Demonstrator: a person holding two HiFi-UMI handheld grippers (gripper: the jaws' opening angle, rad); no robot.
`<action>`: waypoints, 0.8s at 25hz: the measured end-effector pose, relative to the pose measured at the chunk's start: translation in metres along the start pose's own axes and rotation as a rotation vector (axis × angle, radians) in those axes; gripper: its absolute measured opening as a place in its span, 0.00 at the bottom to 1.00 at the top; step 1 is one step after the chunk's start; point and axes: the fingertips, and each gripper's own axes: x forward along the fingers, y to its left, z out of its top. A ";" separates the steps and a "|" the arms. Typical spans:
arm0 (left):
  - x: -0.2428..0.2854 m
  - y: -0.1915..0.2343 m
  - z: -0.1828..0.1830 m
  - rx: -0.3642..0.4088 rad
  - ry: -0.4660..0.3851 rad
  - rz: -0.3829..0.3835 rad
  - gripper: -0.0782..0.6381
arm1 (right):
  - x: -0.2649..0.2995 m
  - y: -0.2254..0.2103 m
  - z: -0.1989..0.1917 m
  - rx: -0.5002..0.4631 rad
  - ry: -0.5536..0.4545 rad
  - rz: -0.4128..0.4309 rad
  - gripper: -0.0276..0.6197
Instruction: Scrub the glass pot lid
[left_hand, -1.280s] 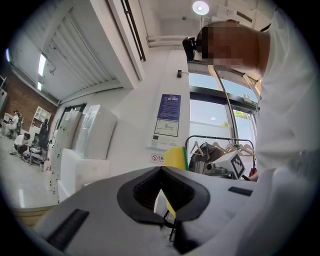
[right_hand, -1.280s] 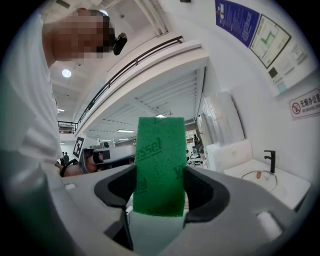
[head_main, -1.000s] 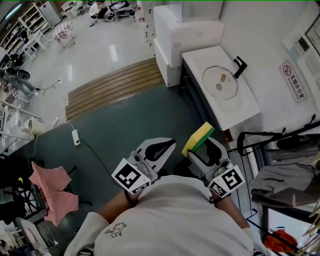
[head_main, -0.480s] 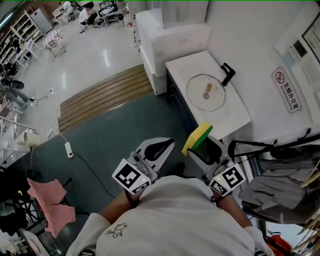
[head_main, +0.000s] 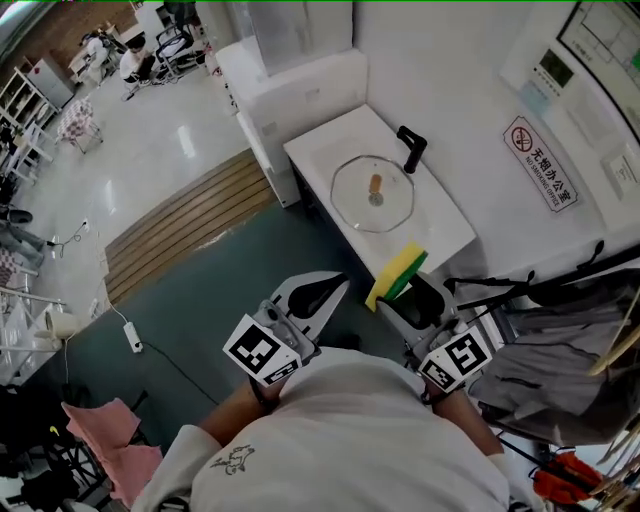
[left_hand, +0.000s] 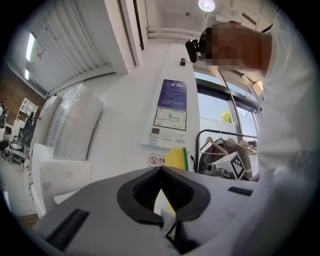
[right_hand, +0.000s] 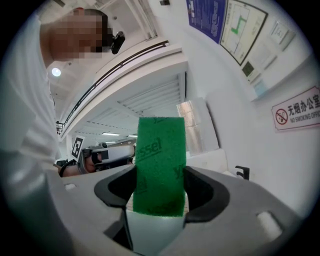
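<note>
The round glass pot lid (head_main: 372, 194) with a small knob lies flat on a white counter (head_main: 440, 235) ahead of me in the head view. My right gripper (head_main: 408, 283) is shut on a yellow-and-green sponge (head_main: 396, 275), whose green scouring face (right_hand: 160, 165) stands upright between the jaws in the right gripper view. My left gripper (head_main: 325, 290) is shut with nothing in it; the left gripper view shows its jaws closed (left_hand: 161, 186). Both grippers are held close to my chest, short of the counter.
A black faucet (head_main: 411, 148) stands at the counter's far edge by the white wall. A white cabinet (head_main: 290, 95) adjoins the counter on the left. A clothes rack with hanging garments (head_main: 560, 330) is at the right. A wooden floor panel (head_main: 180, 225) and cable lie left.
The counter and lid have come nearer and shifted left and down in the head view as I moved toward them. Both grippers keep their pose, sponge still gripped.
</note>
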 end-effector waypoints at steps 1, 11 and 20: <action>0.007 0.000 -0.001 -0.005 0.005 -0.015 0.11 | -0.001 -0.006 0.000 0.007 -0.002 -0.011 0.50; 0.060 0.029 -0.004 -0.023 0.041 -0.148 0.11 | 0.010 -0.054 0.006 0.022 -0.015 -0.142 0.50; 0.093 0.095 0.004 -0.036 0.066 -0.252 0.11 | 0.070 -0.096 0.019 0.024 -0.020 -0.229 0.50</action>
